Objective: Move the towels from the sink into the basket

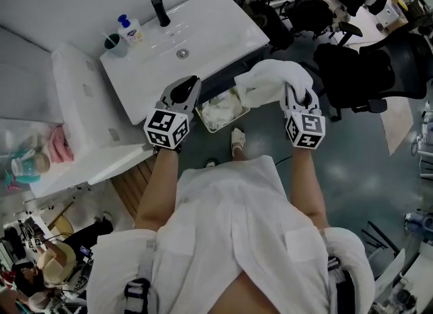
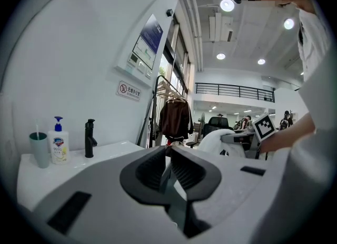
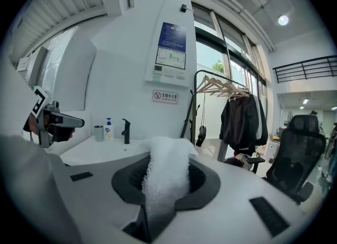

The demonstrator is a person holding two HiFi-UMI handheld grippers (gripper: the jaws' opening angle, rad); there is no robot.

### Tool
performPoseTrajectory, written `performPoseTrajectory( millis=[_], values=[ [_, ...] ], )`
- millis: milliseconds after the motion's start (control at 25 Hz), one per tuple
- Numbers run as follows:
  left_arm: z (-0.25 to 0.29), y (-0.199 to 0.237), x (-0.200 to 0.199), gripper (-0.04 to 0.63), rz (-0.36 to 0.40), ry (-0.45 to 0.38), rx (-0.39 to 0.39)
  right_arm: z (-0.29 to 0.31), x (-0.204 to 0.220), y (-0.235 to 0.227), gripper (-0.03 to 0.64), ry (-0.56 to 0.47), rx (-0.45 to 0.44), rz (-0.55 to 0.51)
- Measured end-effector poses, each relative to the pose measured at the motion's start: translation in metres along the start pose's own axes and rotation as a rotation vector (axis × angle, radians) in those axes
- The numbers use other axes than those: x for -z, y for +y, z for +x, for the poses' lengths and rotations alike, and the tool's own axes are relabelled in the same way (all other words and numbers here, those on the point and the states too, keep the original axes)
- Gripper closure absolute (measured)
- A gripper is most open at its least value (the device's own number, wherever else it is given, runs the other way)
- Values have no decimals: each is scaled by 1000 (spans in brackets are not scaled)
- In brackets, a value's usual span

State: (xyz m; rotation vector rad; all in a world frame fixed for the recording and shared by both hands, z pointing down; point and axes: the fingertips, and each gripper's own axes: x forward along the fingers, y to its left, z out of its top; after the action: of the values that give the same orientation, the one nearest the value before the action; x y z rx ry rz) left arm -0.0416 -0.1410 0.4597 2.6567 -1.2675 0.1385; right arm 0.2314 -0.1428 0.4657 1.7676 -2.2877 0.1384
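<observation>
clamping white towel (image 1: pixel 267 76) in right gripper (image 1: pixel 292 92), up beside basket (image 1: pixel 202 122) under sink's (image 1: pixel 203 32) front edge. holding left gripper (image 1: pixel 191 83) pinched closed, empty, over that edge.

My head camera looks steeply down on the sink (image 1: pixel 216 28); left claw (image 2: pixel 169 156) and right claw (image 3: pixel 167 164) cameras face level, sharing its faucet (image 2: pixel 90 138).

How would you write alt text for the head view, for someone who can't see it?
Seen from above, a person in white holds a gripper in each hand. The right gripper clamps a white towel near a basket with white cloth in it, while the left gripper, shut and empty, is by the front edge of a white sink.
</observation>
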Motion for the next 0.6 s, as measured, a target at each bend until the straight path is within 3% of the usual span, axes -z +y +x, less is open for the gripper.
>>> performPoseTrajectory(
  millis=[600],
  values=[
    [-51, 30, 29, 557, -38, 33, -112, 44, 75, 71, 515, 180, -164, -15]
  ],
)
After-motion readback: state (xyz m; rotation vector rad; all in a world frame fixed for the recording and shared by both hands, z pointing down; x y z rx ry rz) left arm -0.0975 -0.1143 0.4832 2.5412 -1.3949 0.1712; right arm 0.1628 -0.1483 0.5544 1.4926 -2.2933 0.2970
